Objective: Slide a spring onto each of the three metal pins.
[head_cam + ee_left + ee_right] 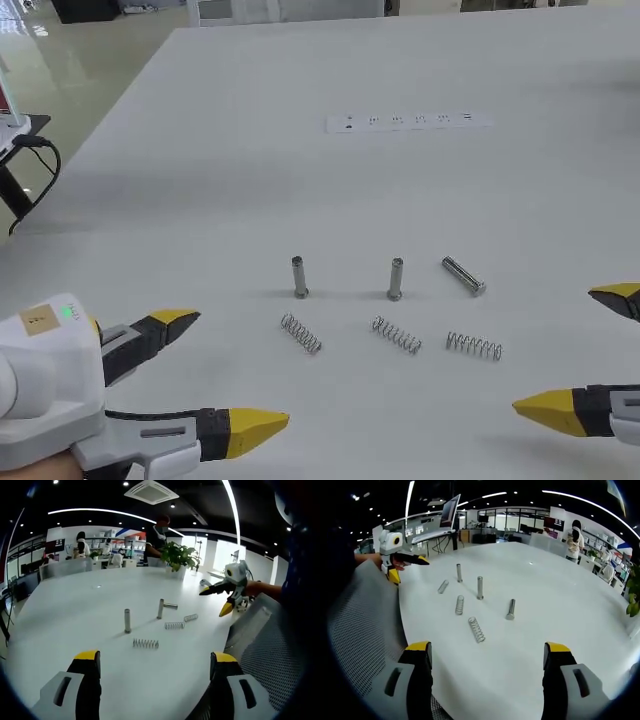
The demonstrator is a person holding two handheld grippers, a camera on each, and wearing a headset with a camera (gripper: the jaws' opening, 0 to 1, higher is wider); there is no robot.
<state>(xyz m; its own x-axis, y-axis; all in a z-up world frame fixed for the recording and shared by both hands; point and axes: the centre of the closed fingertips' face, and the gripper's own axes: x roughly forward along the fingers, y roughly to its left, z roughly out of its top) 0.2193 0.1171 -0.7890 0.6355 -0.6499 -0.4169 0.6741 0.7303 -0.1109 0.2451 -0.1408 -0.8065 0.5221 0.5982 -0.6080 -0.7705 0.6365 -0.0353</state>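
Three metal pins are on the white table: a left pin (299, 277) and a middle pin (396, 279) stand upright, and a right pin (463, 276) lies on its side. Three springs lie in front of them: left spring (301, 333), middle spring (397, 335), right spring (474, 346). My left gripper (225, 375) is open at the lower left, apart from the springs, with nothing between its yellow-tipped fingers (87, 656). My right gripper (590, 355) is open at the lower right edge, also holding nothing. In the right gripper view the nearest spring (476, 629) lies ahead of the jaws.
A flat white power strip (408, 122) is set into the table (300, 180) farther back. A black cable (35, 165) hangs off the left edge. People stand at benches in the background, and a potted plant (177, 557) sits at the far table end.
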